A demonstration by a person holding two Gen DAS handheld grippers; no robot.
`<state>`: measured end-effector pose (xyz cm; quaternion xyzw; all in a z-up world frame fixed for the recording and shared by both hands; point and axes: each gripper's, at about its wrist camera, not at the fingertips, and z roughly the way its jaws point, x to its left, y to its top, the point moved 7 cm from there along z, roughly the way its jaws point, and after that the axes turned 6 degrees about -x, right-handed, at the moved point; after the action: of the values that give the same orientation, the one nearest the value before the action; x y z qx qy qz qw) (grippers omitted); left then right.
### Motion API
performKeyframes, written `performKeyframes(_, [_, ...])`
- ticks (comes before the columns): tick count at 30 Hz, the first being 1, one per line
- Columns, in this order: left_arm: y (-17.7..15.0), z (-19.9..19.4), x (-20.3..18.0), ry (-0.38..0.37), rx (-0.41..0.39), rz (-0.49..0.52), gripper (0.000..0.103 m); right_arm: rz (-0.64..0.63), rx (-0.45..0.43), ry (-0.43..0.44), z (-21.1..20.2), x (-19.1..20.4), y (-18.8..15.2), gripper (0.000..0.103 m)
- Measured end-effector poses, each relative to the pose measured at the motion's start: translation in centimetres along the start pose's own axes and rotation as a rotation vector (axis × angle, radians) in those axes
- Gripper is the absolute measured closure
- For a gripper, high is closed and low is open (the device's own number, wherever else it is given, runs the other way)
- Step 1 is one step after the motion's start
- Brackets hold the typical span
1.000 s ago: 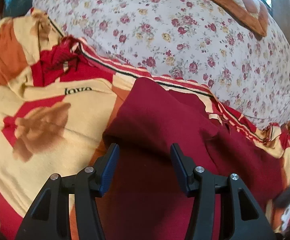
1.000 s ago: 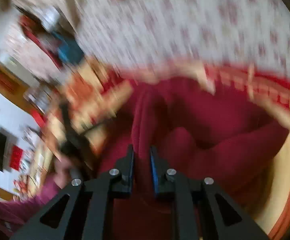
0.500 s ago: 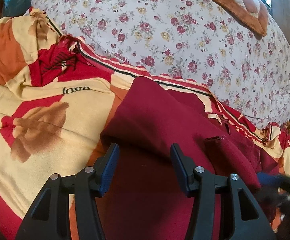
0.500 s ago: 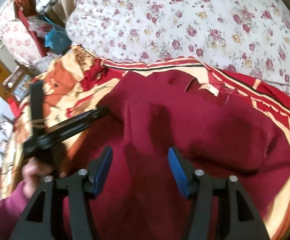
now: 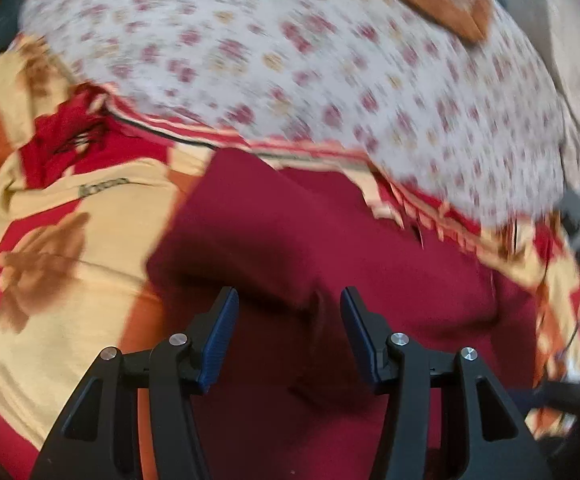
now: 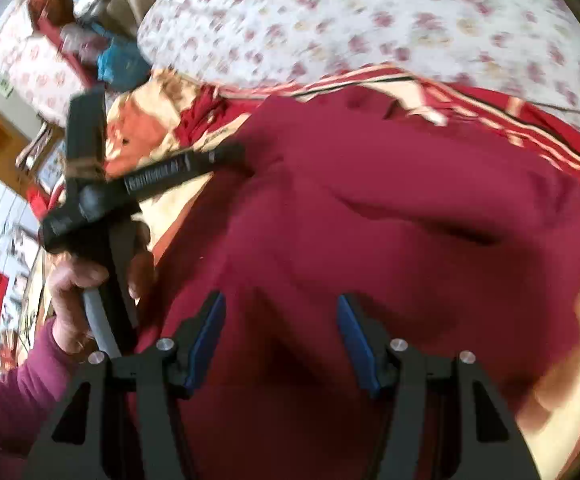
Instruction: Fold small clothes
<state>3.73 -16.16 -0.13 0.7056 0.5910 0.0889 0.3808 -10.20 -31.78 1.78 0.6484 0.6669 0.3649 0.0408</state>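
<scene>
Maroon garment (image 5: 314, 240) lying rumpled across a yellow, orange and red printed blanket (image 5: 70, 240), folds bunching up toward the middle. Left gripper (image 5: 288, 316) hovering low over the cloth, blue-padded fingers (image 5: 220, 332) spread apart, nothing between them. Right gripper (image 6: 280, 320) likewise hanging over the same maroon fabric, fingers set wide, gripping nothing. Showing up in the right wrist view, the person's left hand (image 6: 78, 292) in a magenta sleeve (image 6: 6, 408), wrapped round the handle of the other tool. Sitting just beyond the blanket's striped edge, a white floral quilt (image 5: 330, 60), bulging. Both views smearing with blur, fine detail hard to tell.
</scene>
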Motion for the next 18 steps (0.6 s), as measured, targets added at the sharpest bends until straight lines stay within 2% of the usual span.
performKeyframes(3, [-1.9,1.5,-1.8,0.021,0.086,0.111,0.074,0.046,-0.048,-0.045,-2.6,-2.4,-0.4,0.037])
performKeyframes(4, [-2.3,1.7,-2.2,0.017,0.101,0.130,0.085,0.062,-0.062,-0.055,-3.5,-3.2,-0.6,0.036])
performKeyframes(5, [-2.6,1.8,-2.5,0.009,0.104,0.138,0.091,0.082,-0.077,-0.066,-4.3,-4.1,-0.8,0.036])
performKeyframes(6, [-2.6,1.7,-2.7,0.010,0.097,0.139,0.093,0.107,-0.094,-0.085,-5.2,-5.2,-1.1,0.036])
performKeyframes(7, [-2.5,1.5,-2.7,0.003,0.089,0.127,0.101,0.127,-0.107,-0.112,-5.9,-6.2,-1.4,0.036])
performKeyframes(8, [-2.3,1.4,-2.7,-0.014,0.088,0.107,0.103,0.142,-0.118,-0.140,-6.6,-7.1,-1.7,0.035])
performKeyframes(9, [-1.8,1.1,-2.7,-0.055,0.088,0.046,0.103,0.156,-0.125,-0.171,-7.2,-8.1,-1.9,0.035])
performKeyframes(12, [1.0,-0.4,-3.5,-0.101,0.029,-0.025,0.103,0.187,-0.124,-0.265,-8.5,-11.0,-2.8,0.035])
performKeyframes(16, [8.0,-4.7,-6.3,-0.101,-0.134,0.056,0.103,0.192,-0.122,-0.312,-8.8,-12.7,-3.2,0.035])
performKeyframes(18, [10.6,-5.6,-6.9,-0.097,-0.176,0.064,0.103,0.173,-0.104,-0.343,-8.2,-13.0,-3.3,0.035])
